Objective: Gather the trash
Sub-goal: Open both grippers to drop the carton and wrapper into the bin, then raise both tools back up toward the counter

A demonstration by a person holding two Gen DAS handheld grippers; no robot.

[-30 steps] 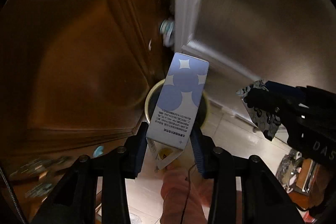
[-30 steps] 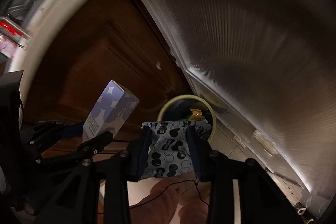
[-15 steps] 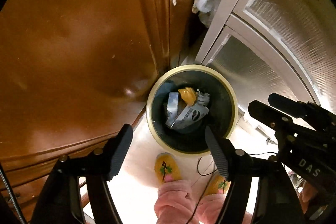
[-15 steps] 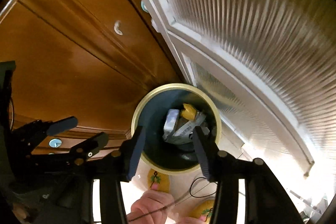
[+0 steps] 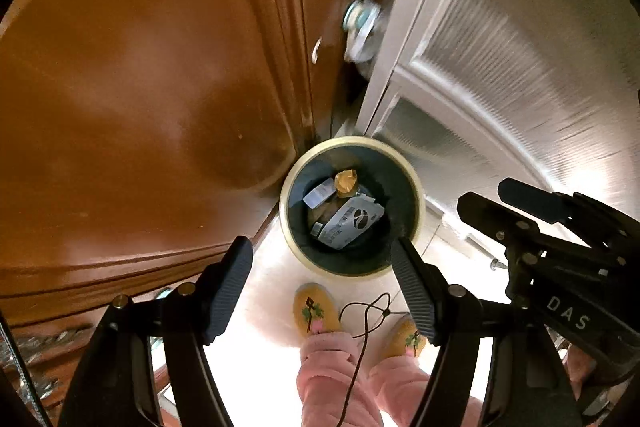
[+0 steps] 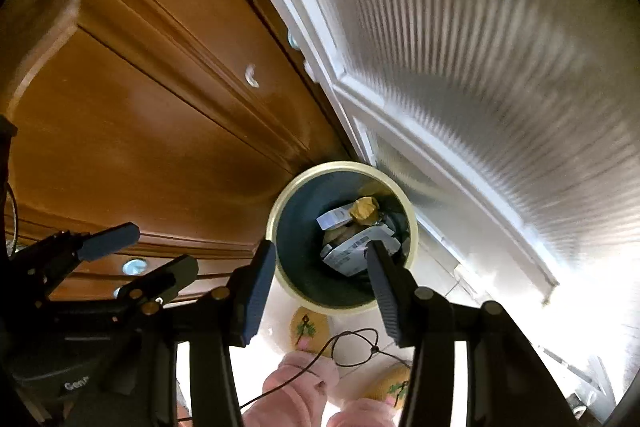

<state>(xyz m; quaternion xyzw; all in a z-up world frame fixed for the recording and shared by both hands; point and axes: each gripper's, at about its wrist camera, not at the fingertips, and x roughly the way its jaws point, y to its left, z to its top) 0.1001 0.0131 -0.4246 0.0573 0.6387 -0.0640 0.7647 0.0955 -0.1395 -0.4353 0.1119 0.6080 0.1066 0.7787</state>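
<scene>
Both hand-held grippers hung over the trash bin [image 5: 352, 205], pointed down at it. Left hand-held gripper [image 5: 322, 281] had its jaws wide apart, nothing between the pads – they had just been opening. Right hand-held gripper [image 6: 320, 267] was also apart and empty, jaws narrower than the left's, and likewise had just been opening.

Trash sat inside the round bin, dark inside with a pale yellow rim: a white barcode wrapper [image 5: 352, 223] on top, a small pale box [image 5: 319, 193] beside it, and a crumpled yellow wrapper [image 5: 346, 183] toward the far wall. The right view showed the same pile – barcode wrapper [image 6: 358, 247] partly behind the right finger.

The bin stood on a light floor [image 5: 272, 267] in the corner between a brown wooden cabinet [image 5: 140, 87] and a white door with ribbed glass [image 5: 500, 47]. The person's yellow slippers [image 5: 314, 309] and pink trouser legs [image 5: 332, 379] were just beside the bin, a thin dark cord [image 5: 368, 311] dangling over them.
</scene>
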